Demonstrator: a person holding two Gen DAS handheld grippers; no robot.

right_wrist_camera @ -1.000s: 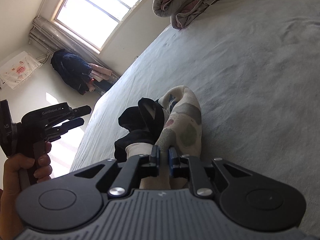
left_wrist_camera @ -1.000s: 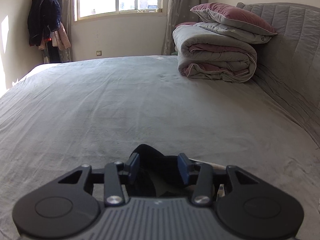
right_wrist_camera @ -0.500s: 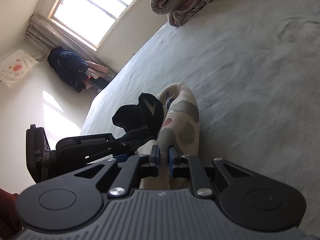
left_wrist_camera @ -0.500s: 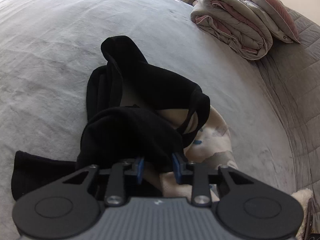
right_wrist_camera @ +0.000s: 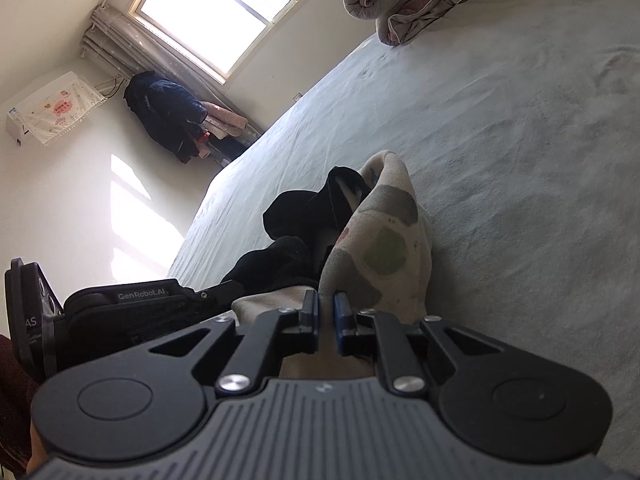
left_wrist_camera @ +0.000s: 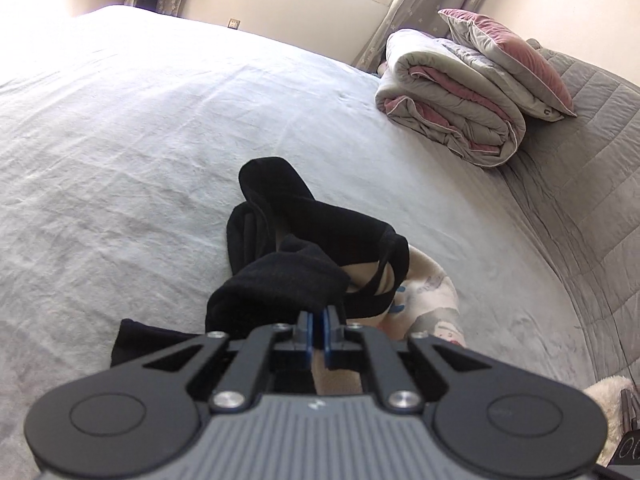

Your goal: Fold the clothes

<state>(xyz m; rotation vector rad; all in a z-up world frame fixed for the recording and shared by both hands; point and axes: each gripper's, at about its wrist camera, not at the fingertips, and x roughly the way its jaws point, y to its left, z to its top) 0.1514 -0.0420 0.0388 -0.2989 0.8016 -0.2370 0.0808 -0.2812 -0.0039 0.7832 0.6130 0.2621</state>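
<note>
Nearest, the left tongs (left_wrist_camera: 316, 326) pinch a bunched edge of the black garment (left_wrist_camera: 304, 236), while the right tongs (right_wrist_camera: 326, 314) are closed to a narrow gap on a ridge of the cream patterned garment (right_wrist_camera: 380, 248). Both pieces lie crumpled and tangled together on the grey bed (left_wrist_camera: 160, 120), black partly over cream, neither flat nor squared, so by my reckoning the folding of these two is all left to do. Farther off: rolled quilt (left_wrist_camera: 448, 96), pillow (left_wrist_camera: 512, 56), window (right_wrist_camera: 224, 12).
</note>
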